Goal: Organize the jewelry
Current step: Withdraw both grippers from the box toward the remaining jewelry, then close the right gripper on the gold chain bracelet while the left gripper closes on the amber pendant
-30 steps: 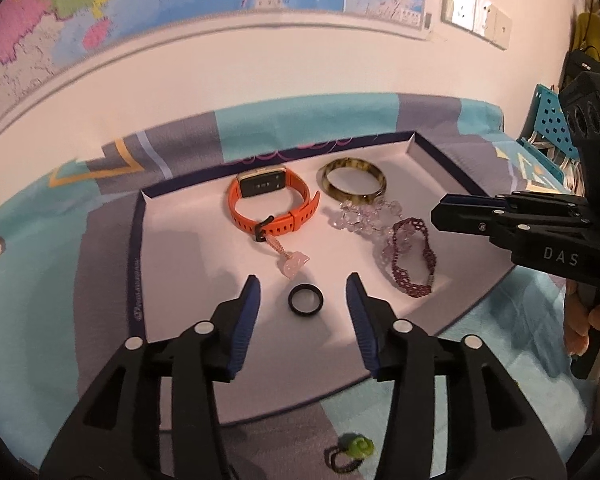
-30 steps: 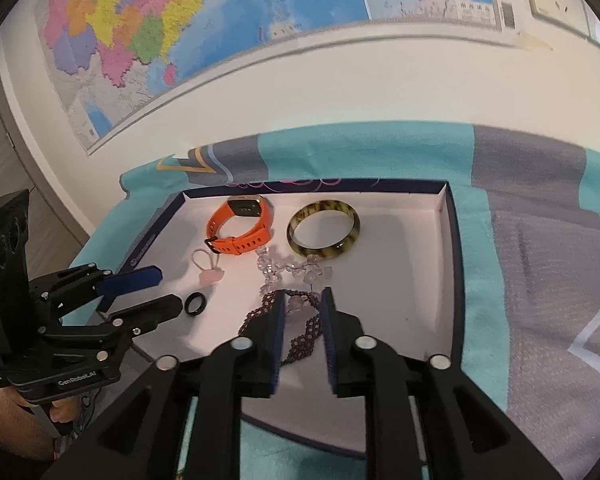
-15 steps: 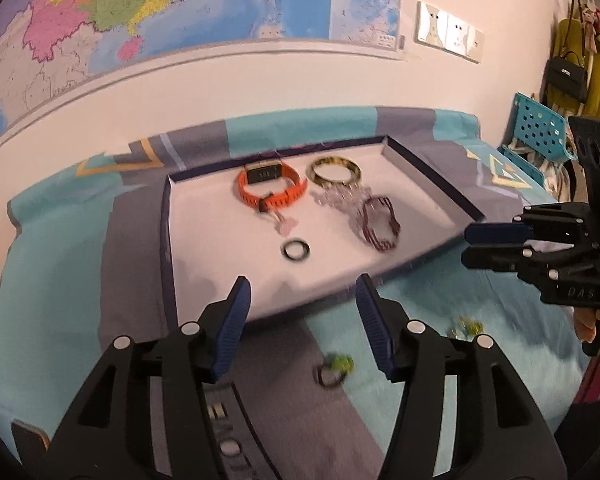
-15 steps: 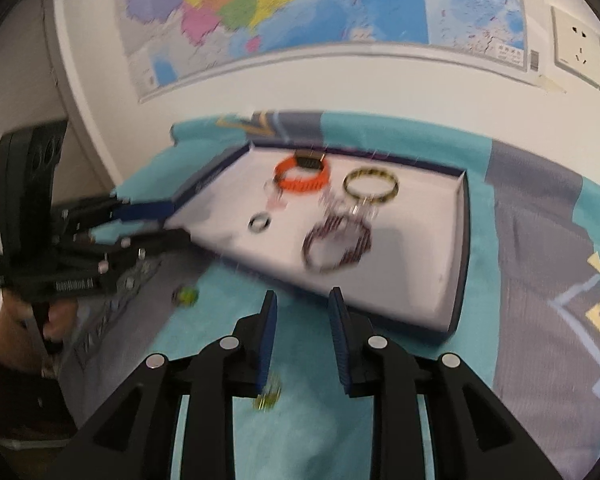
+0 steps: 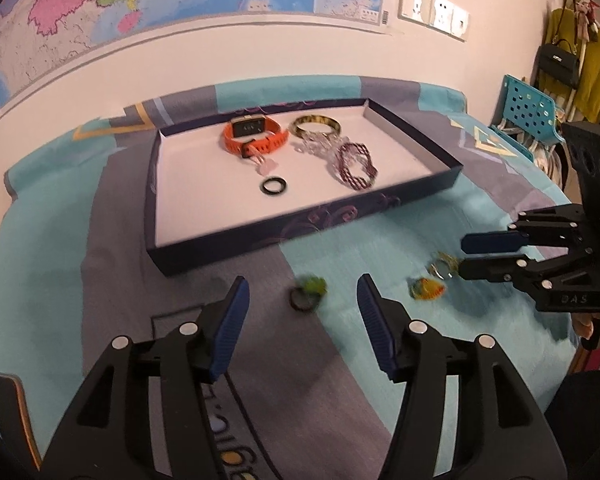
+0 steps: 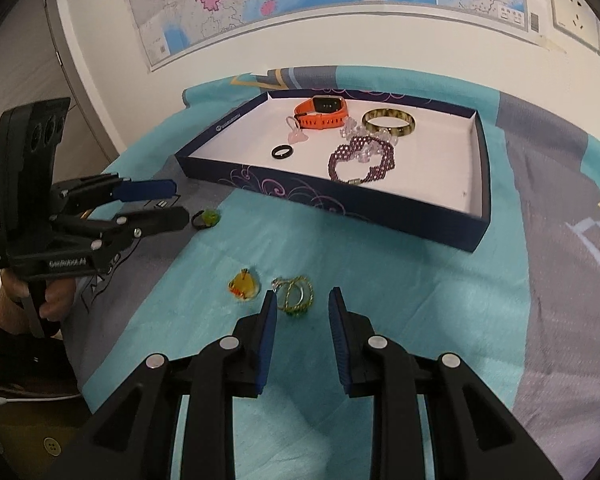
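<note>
Jewelry's mostly in the shallow navy cardboard tray (image 6: 476, 216); a green-stoned black ring (image 5: 306, 296) lies near, on the cloth. Left gripper (image 5: 300, 312) gapes empty around it, right gripper (image 6: 302, 312) half-open over gold rings (image 6: 296, 294). Next: pinch, lift.

Warm, even indoor light with soft shadows; strong fisheye bending and dark corners, slight motion blur on the tablecloth (image 5: 380, 248) in the left wrist view.

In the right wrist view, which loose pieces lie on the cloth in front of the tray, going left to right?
Green-topped ring beside the left claw → orange-yellow pendant → gold-green tangle of rings, just ahead of the right claw.
</note>
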`<state>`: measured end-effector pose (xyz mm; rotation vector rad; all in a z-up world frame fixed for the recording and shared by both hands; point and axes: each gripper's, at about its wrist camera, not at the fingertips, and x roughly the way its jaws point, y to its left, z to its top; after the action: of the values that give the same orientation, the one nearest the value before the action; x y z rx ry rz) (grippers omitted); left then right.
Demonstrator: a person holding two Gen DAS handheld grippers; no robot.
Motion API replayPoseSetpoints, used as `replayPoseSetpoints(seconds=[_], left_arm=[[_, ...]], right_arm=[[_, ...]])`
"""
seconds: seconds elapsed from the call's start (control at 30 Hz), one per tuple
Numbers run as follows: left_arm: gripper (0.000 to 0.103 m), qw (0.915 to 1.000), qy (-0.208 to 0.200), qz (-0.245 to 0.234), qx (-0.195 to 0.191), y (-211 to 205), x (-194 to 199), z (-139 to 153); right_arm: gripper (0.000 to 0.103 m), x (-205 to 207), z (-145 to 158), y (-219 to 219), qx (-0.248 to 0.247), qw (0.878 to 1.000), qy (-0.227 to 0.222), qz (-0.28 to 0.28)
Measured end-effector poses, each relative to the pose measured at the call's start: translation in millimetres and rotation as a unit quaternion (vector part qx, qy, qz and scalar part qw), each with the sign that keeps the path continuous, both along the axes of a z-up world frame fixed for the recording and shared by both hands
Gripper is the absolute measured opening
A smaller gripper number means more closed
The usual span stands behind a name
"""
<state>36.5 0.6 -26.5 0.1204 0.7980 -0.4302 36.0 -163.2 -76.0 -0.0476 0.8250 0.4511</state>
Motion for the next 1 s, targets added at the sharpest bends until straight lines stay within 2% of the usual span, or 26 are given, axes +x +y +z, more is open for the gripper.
replayPoseSetpoints(seconds=[0.3, 0.37, 0.67, 0.73, 0.9, 1.0], left_arm=[[0.058, 0.9987, 0.005, -0.051, 0.002, -22.9, -17.4, -4.8], [0.058, 0.9980, 0.006, -0.062, 0.003, -30.3, -19.7, -5.4], [0.058, 0.9954, 0.022, -0.093, -0.003, -49.4, -18.5, -10.9], [0.056, 0.9947, 0.026, -0.099, -0.003, -54.0, -17.7, -12.7], [0.045, 0.9925, 0.042, -0.115, -0.003, -65.4, -13.0, -17.9], [0.043, 0.9919, 0.046, -0.118, -0.004, -69.2, -9.5, -19.4]], right_arm=[[0.023, 2.4, -4.0, 0.7, 0.006, 1.000, 0.007, 0.000], [0.011, 3.3, -5.0, 1.2, 0.004, 1.000, 0.007, -0.001], [0.011, 3.9, -3.1, -11.4, 0.019, 1.000, 0.003, -0.016], [0.011, 4.5, -2.3, -15.6, 0.027, 0.999, 0.002, -0.020], [0.011, 4.8, -1.9, -19.6, 0.034, 0.999, 0.001, -0.026], [0.011, 5.0, -2.0, -20.5, 0.039, 0.999, 0.001, -0.026]])
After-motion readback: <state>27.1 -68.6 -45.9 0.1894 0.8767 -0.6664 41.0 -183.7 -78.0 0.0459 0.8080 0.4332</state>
